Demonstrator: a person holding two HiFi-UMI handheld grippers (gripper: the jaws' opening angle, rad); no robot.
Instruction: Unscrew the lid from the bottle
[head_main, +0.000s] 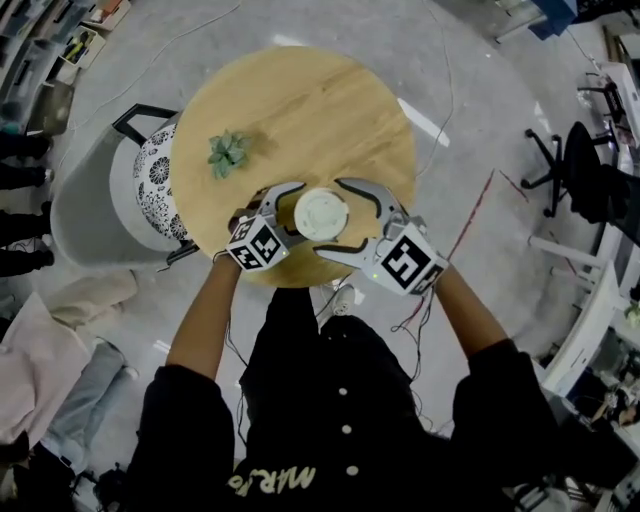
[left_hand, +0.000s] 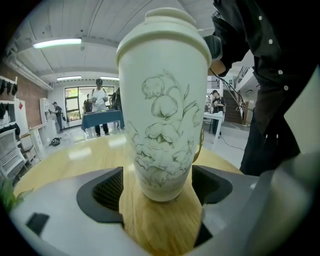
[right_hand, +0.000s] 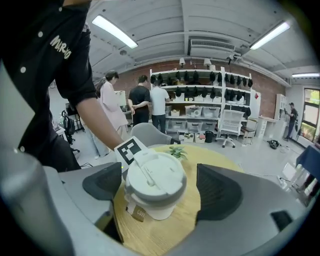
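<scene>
A cream bottle (head_main: 321, 215) with a flower drawing (left_hand: 162, 130) stands upright near the front edge of the round wooden table (head_main: 300, 100). Its cream lid (right_hand: 155, 177) sits on top, with a brown tag (right_hand: 137, 214) hanging below it. My left gripper (left_hand: 159, 187) reaches around the bottle's lower body from the left. Its dark pads (left_hand: 102, 192) stand apart from the bottle on both sides, so it is open. My right gripper (right_hand: 160, 189) comes in from the right at lid height. Its pads (right_hand: 220, 192) also leave a gap on each side of the lid, so it is open too.
A small green plant (head_main: 228, 152) sits on the table's left part. A grey chair (head_main: 100, 200) with a patterned cushion stands against the table's left side. Several people and shelves are far off in the room.
</scene>
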